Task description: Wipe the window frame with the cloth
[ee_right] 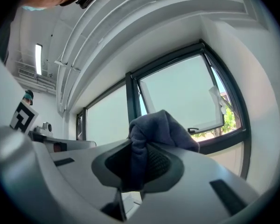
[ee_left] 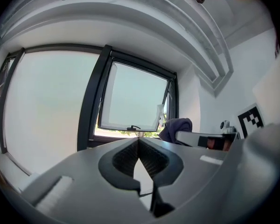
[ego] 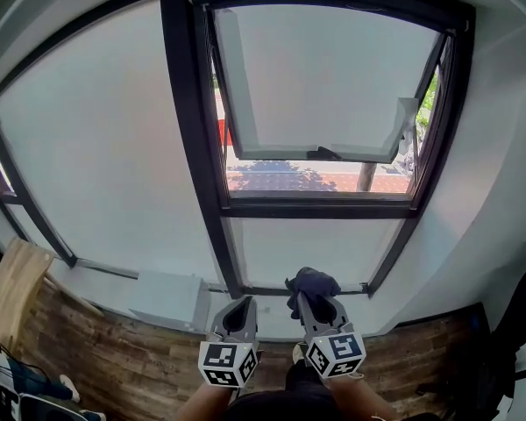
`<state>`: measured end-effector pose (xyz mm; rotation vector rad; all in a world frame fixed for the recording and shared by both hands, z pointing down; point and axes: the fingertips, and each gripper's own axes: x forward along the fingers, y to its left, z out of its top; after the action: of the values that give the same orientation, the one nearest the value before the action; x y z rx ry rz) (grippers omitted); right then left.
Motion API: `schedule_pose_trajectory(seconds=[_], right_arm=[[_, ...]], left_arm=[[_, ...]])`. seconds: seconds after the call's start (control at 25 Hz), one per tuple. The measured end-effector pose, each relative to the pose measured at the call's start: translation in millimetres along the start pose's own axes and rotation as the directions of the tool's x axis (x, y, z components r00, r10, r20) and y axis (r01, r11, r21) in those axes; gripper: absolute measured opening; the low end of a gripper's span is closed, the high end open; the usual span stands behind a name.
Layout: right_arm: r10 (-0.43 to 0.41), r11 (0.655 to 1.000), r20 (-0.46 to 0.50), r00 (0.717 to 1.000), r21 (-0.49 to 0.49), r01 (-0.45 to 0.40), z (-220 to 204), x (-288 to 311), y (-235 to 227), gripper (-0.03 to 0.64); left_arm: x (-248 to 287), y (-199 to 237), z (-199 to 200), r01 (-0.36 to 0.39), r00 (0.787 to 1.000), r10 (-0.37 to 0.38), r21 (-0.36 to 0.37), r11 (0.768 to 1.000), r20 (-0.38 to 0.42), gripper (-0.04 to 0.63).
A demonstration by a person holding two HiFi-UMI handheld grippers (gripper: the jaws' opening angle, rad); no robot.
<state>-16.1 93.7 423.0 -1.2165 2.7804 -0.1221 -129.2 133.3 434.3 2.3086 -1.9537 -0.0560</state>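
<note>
Navy cloth [ee_right: 161, 125] is being pinched by the right gripper [ee_right: 141, 146], probably readied for the window frame [ego: 316, 207]. Empty left gripper [ee_left: 139, 143] is being held clenched.

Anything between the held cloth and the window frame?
Nothing visible. The right gripper grips the cloth short of the window frame, with open air between; the left gripper sits shut alongside, out of the path.
</note>
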Motion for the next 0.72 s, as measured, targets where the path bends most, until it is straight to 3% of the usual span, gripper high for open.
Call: schedule_pose_trajectory(seconds=[0.4,0.72], right_arm=[[0.079,0.995,-0.013,0.997,0.054,-0.079,-0.4,91.4,-57.4,0.064],[0.089,0.995,-0.041,0.995,0.053,-0.087,4.6,158.8,-122.0,0.064]], left_arm=[[100.8,33.6,7.4,-0.032,0.999,0.032,-0.041,0.999,-0.011,0.008],[194.6,45.9,12.4,-0.056,0.998,0.053,-0.064,0.996,-0.037,0.009]])
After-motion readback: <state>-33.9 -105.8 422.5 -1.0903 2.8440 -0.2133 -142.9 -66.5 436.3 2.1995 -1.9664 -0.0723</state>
